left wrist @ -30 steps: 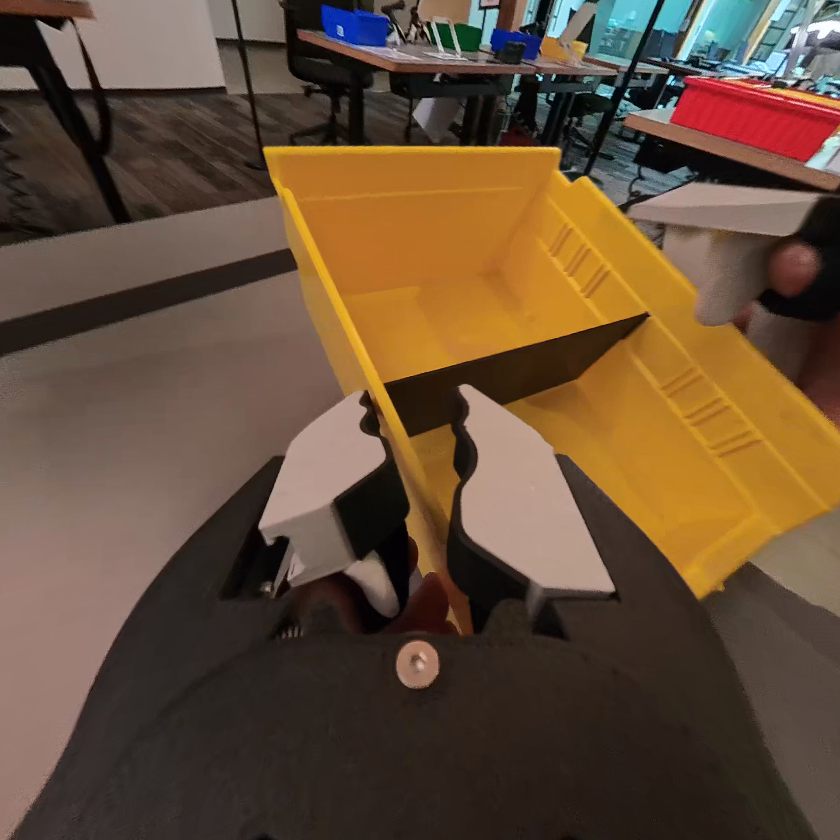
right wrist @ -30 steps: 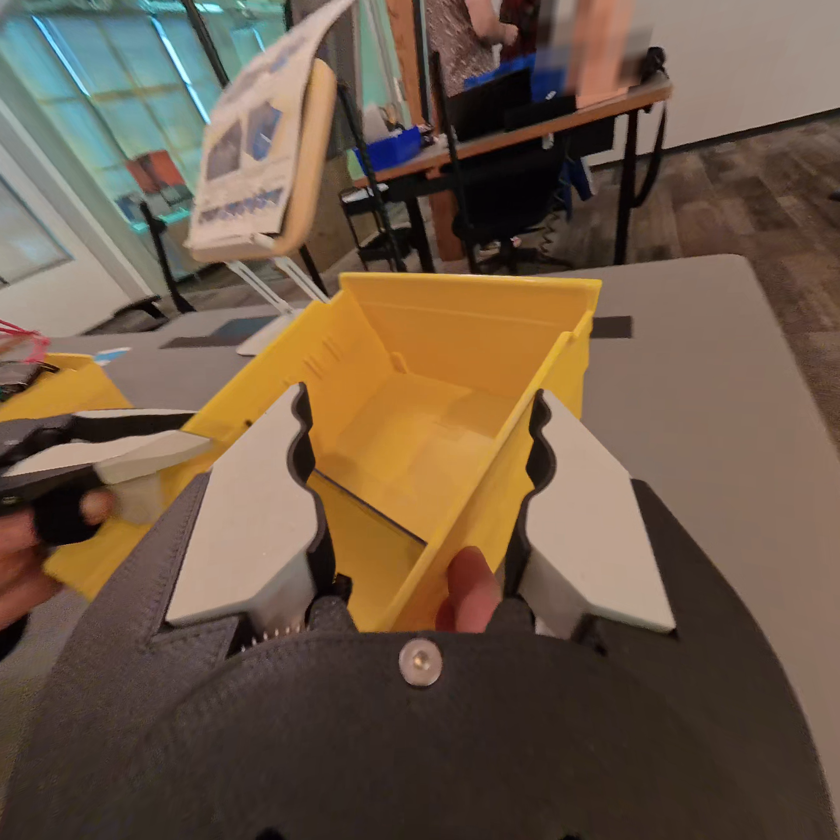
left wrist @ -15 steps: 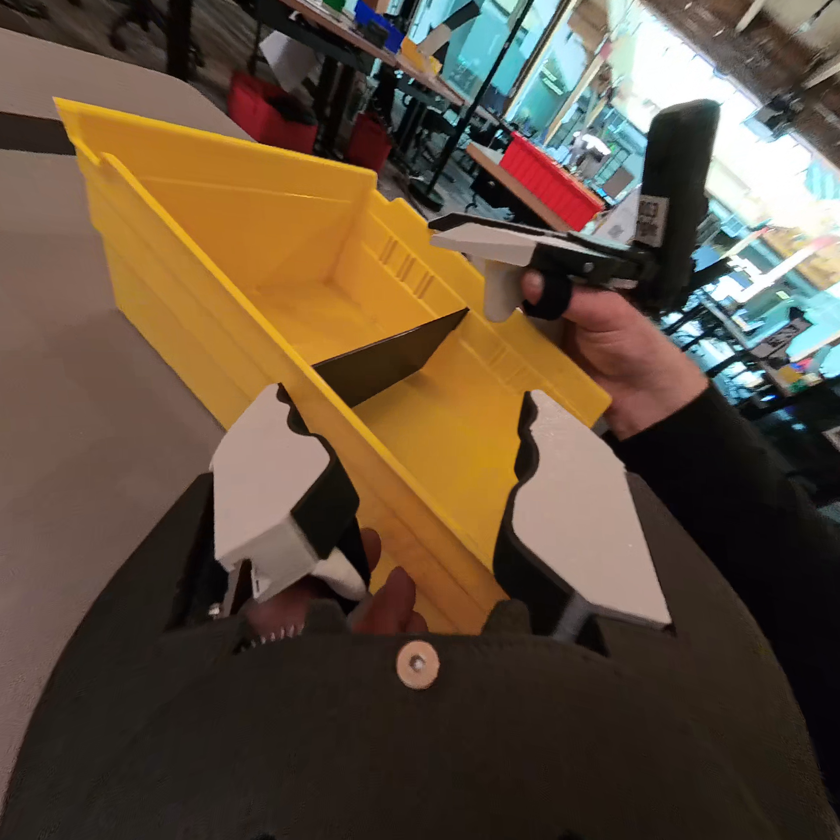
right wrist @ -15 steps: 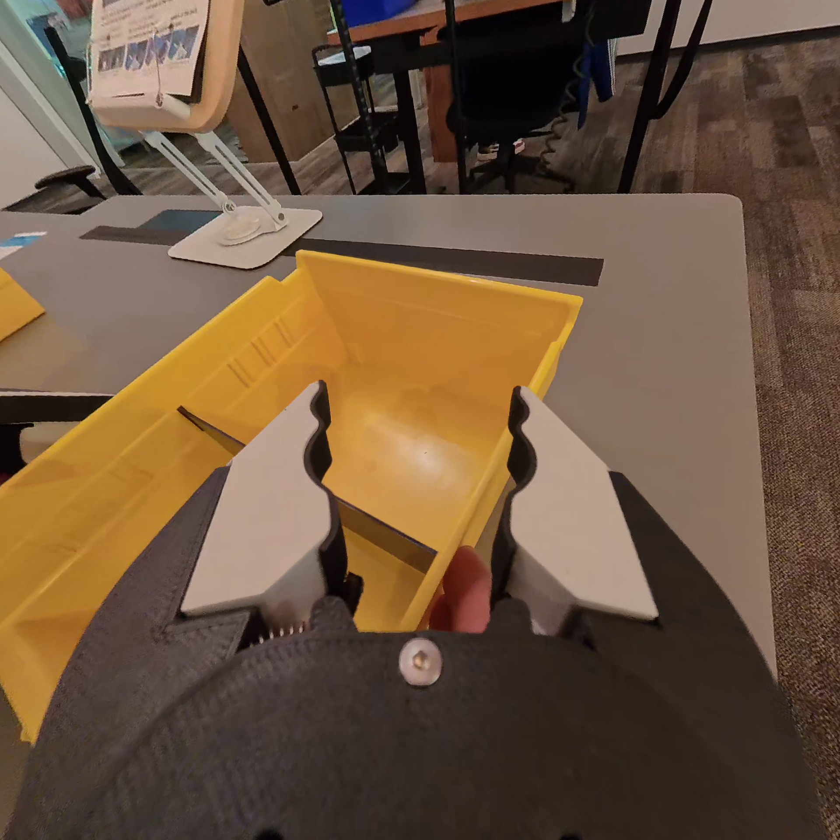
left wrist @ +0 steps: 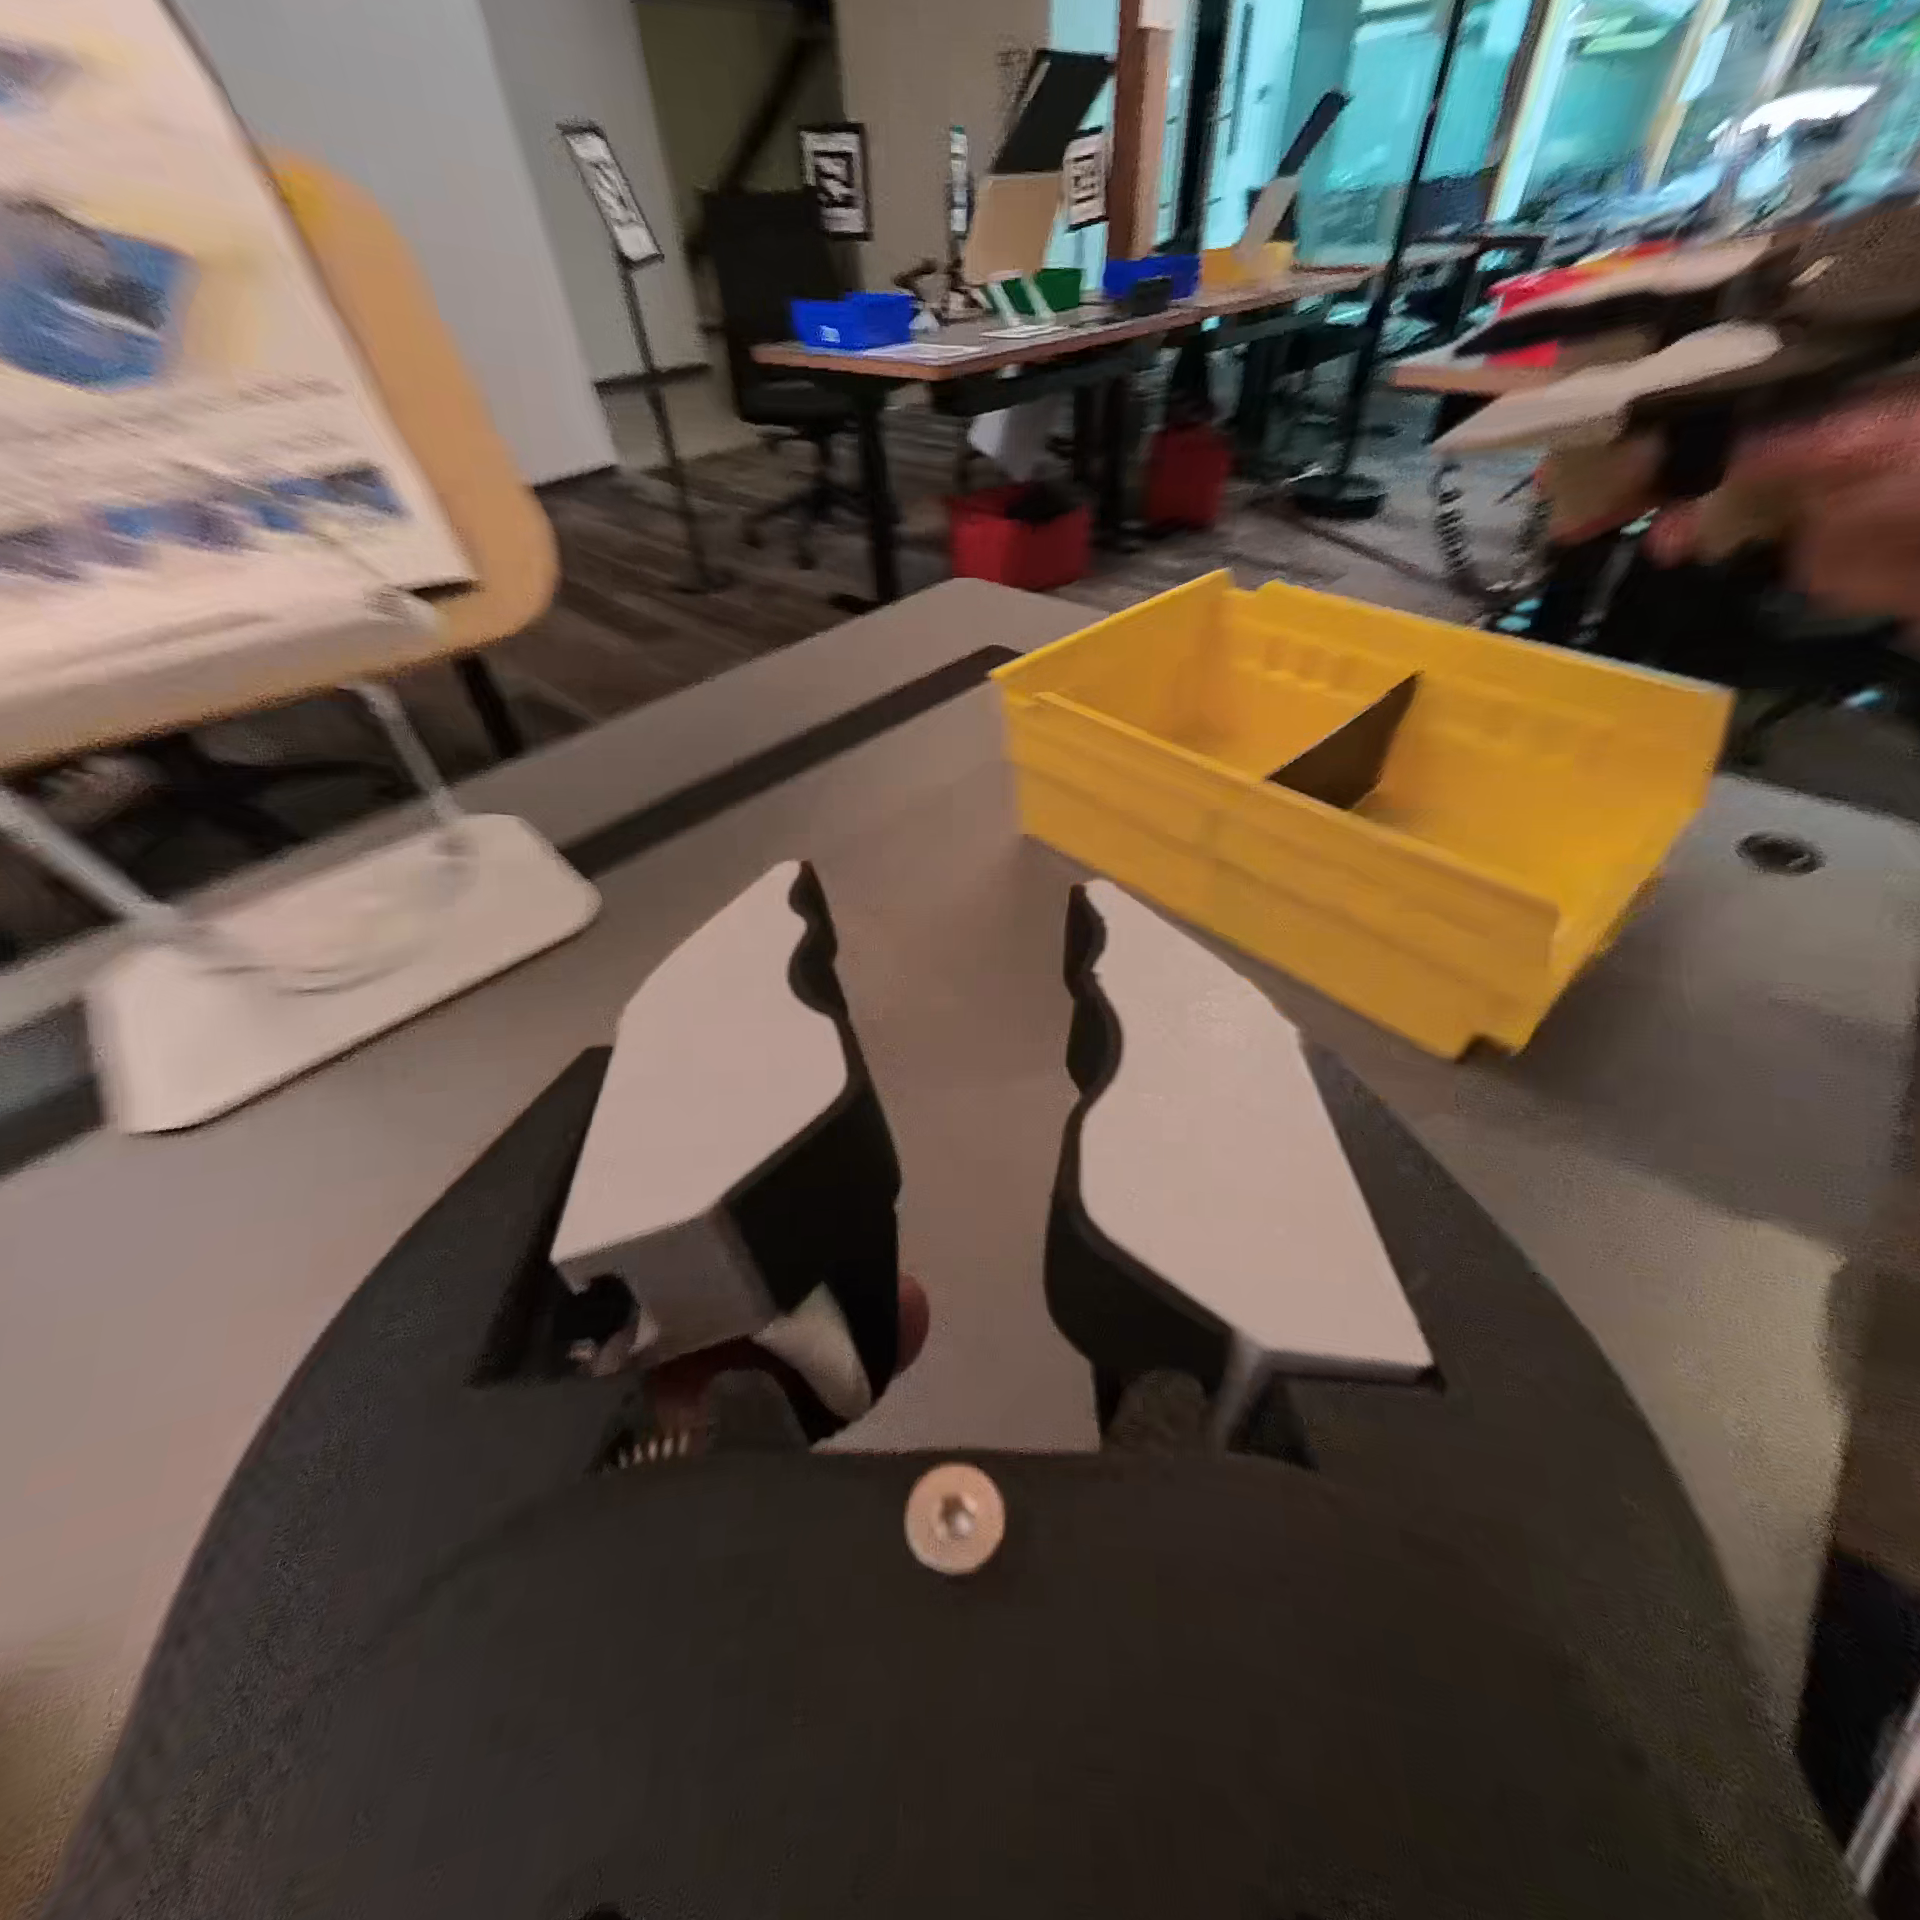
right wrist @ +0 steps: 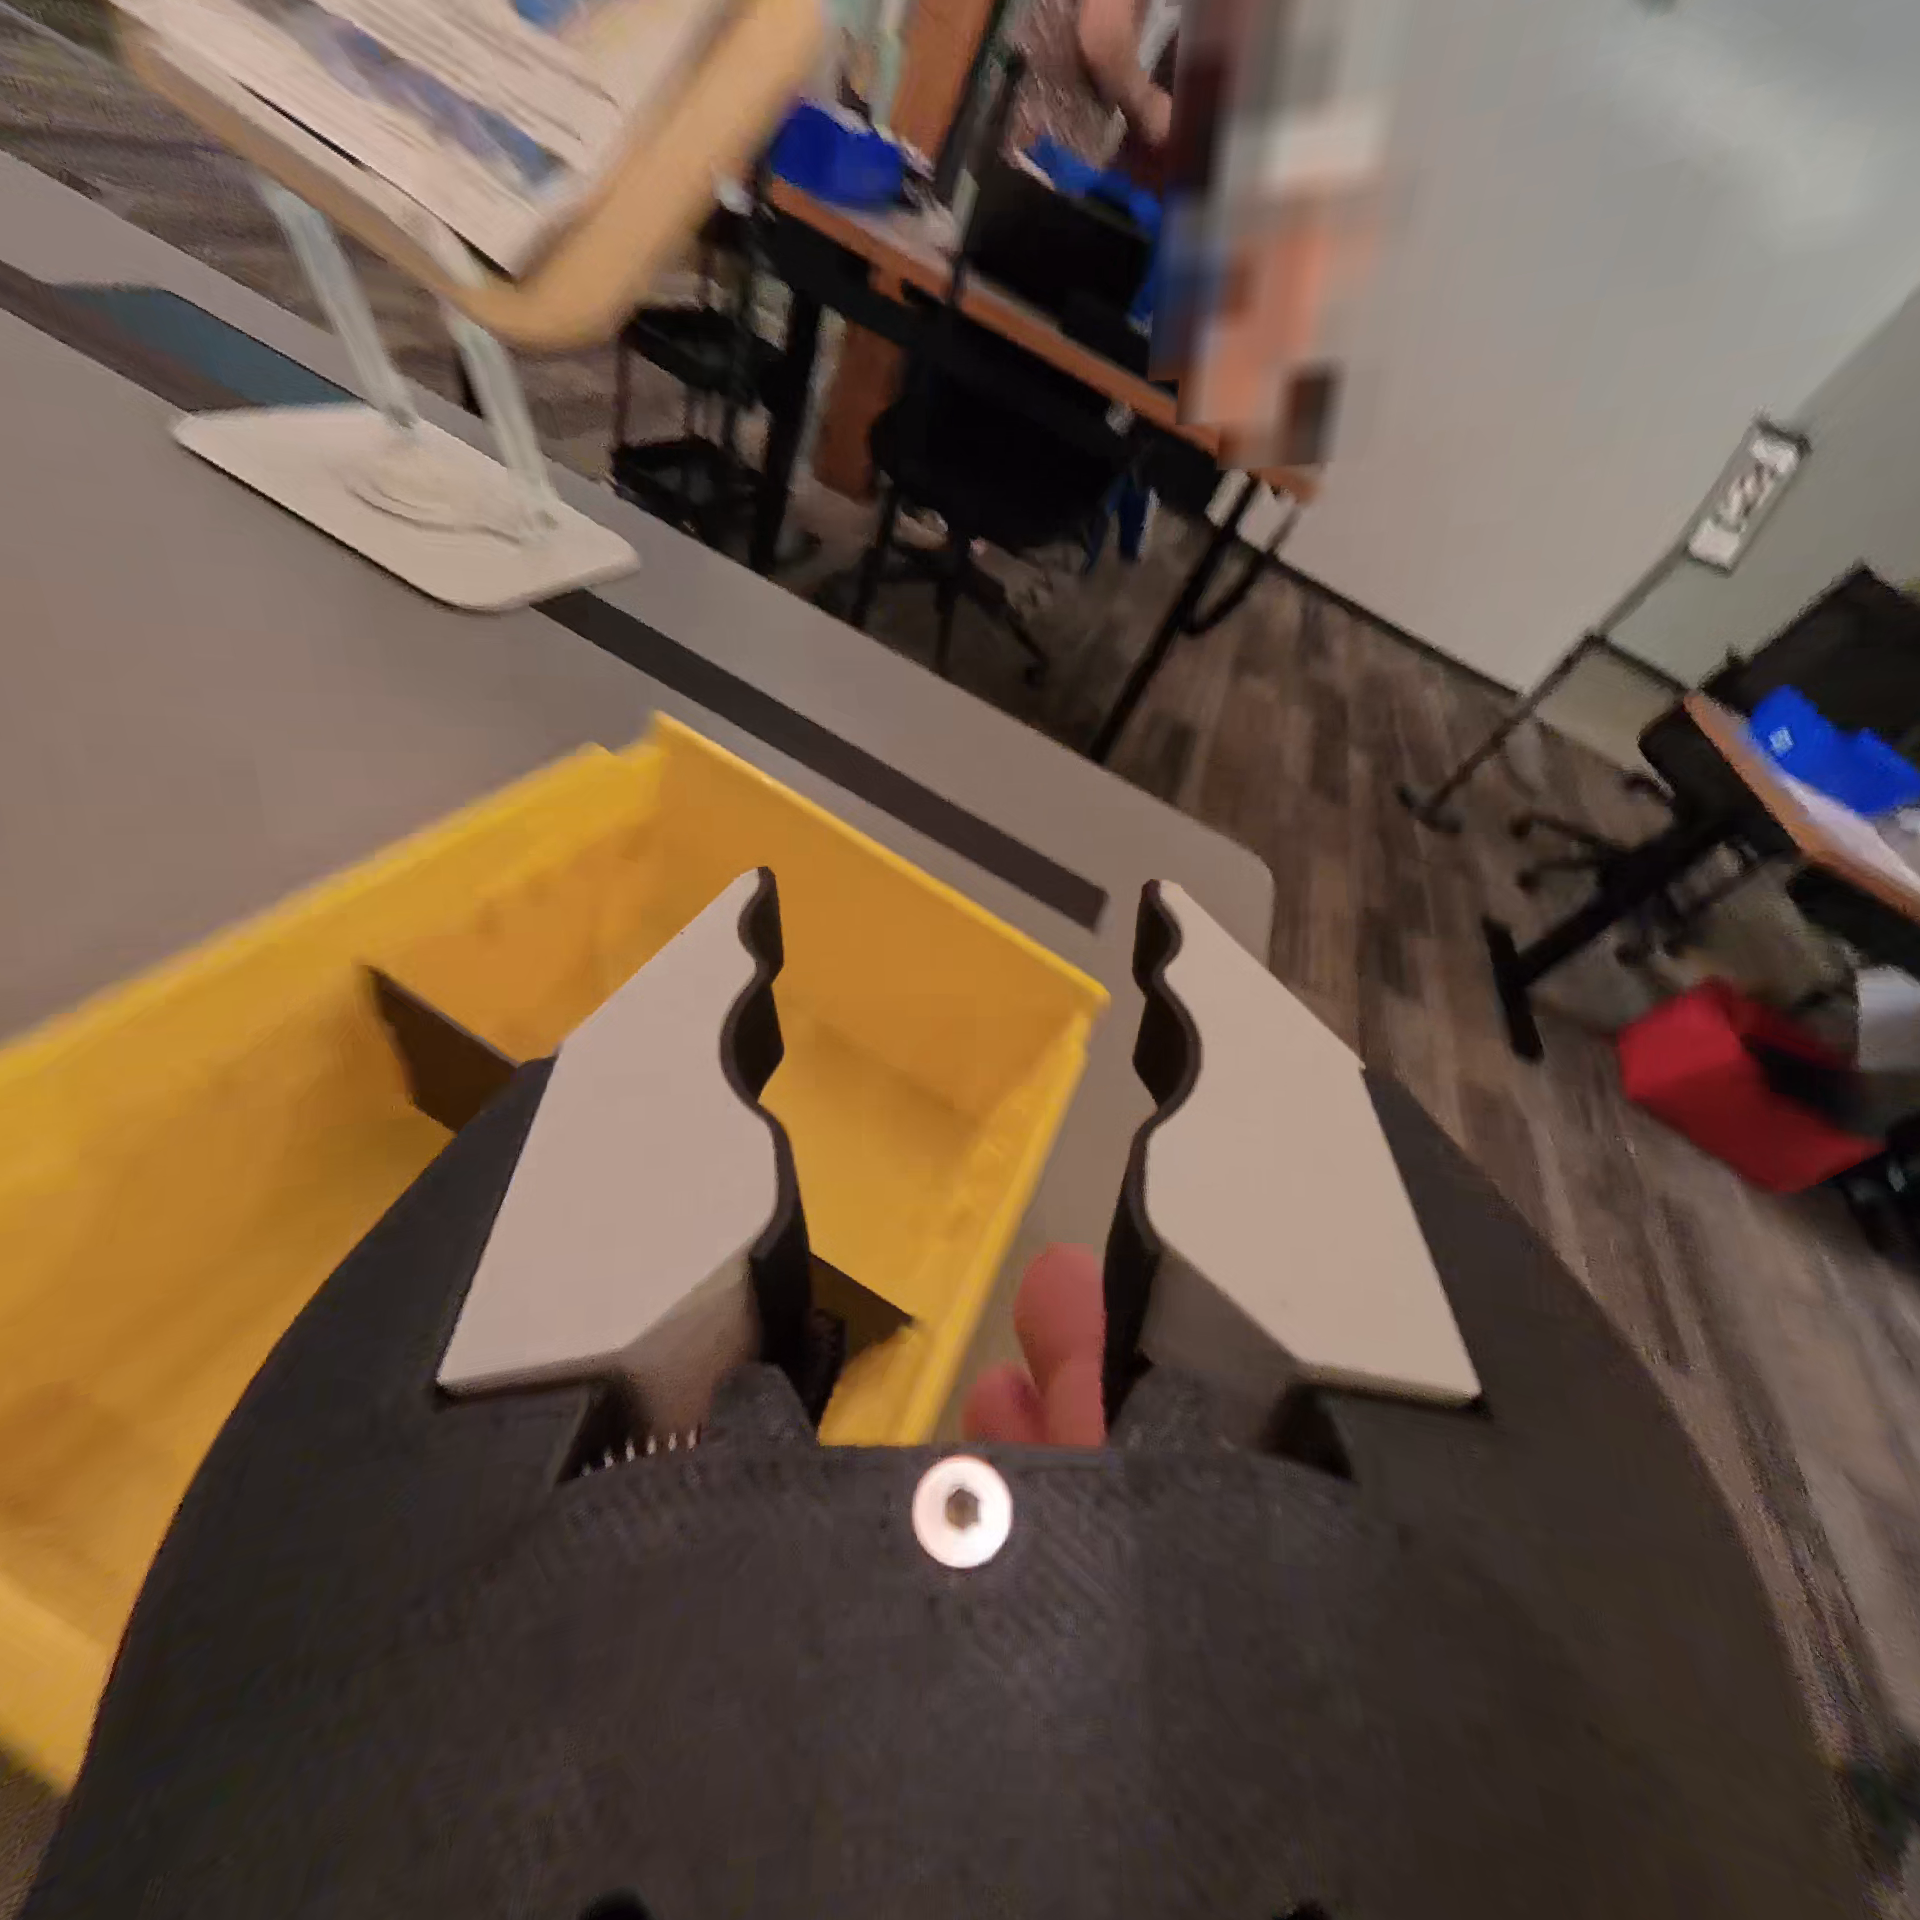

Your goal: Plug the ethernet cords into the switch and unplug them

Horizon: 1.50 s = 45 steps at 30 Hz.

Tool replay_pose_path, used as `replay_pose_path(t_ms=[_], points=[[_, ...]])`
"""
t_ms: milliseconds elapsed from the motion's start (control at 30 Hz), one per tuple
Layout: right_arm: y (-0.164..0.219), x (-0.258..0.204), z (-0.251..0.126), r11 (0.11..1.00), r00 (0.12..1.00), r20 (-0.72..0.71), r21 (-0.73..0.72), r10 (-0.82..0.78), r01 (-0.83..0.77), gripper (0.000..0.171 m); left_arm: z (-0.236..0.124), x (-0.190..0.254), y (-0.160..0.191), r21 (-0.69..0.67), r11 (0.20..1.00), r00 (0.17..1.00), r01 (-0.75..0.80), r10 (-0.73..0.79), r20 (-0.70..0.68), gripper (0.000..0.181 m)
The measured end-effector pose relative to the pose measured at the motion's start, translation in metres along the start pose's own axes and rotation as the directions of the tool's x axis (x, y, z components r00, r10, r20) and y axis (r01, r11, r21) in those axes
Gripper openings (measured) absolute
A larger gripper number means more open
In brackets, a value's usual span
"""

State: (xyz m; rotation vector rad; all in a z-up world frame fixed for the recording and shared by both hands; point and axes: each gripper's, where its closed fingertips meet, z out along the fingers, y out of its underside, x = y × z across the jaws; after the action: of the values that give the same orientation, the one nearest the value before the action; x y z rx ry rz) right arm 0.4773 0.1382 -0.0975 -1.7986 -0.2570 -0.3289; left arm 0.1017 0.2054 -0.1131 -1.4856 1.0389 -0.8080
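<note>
No ethernet cords or switch show in either view. An empty yellow bin (left wrist: 1351, 821) with a black divider (left wrist: 1351, 748) sits on the grey table (left wrist: 312, 1299) near its far corner. My left gripper (left wrist: 940, 914) is open and empty, held over bare table left of the bin. My right gripper (right wrist: 956, 914) is open and empty above the bin's (right wrist: 260, 1091) right end. In the left wrist view the right gripper (left wrist: 1600, 405) shows blurred at the upper right, above the bin.
A tilted document stand (left wrist: 312, 956) with a white base stands at the table's back left; it also shows in the right wrist view (right wrist: 436, 509). A round cable hole (left wrist: 1779, 853) lies right of the bin. The table's edge and corner (right wrist: 1247, 862) lie just beyond the bin. The tips of one gripper are about 40 cm away from the tips of the other.
My left gripper let go of the bin's wall and pulled back to the left. My right gripper lifted off the bin's right wall and swung right. The bin now rests on the table.
</note>
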Motion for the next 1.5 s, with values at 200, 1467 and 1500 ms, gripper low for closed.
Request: replay_pose_path(t_ms=[200,1467,1500], points=[[-0.129,-0.215,-0.019,0.961,0.836,0.545,0.258,-0.061,-0.099,0.062,-0.054,0.027,-0.010,0.117,0.928,0.923,-0.354,0.367,-0.113,0.037],[-0.149,-0.417,-0.009,0.917,0.421,0.815,0.355,-0.398,0.180,0.025,-0.047,0.069,-0.001,0.163,0.950,0.827,-0.265,0.311,-0.468,0.036],[-0.150,-0.417,-0.009,0.923,0.418,0.823,0.347,-0.384,0.166,0.025,-0.047,0.068,-0.002,0.161,0.951,0.830,-0.265,0.310,-0.463,0.032]])
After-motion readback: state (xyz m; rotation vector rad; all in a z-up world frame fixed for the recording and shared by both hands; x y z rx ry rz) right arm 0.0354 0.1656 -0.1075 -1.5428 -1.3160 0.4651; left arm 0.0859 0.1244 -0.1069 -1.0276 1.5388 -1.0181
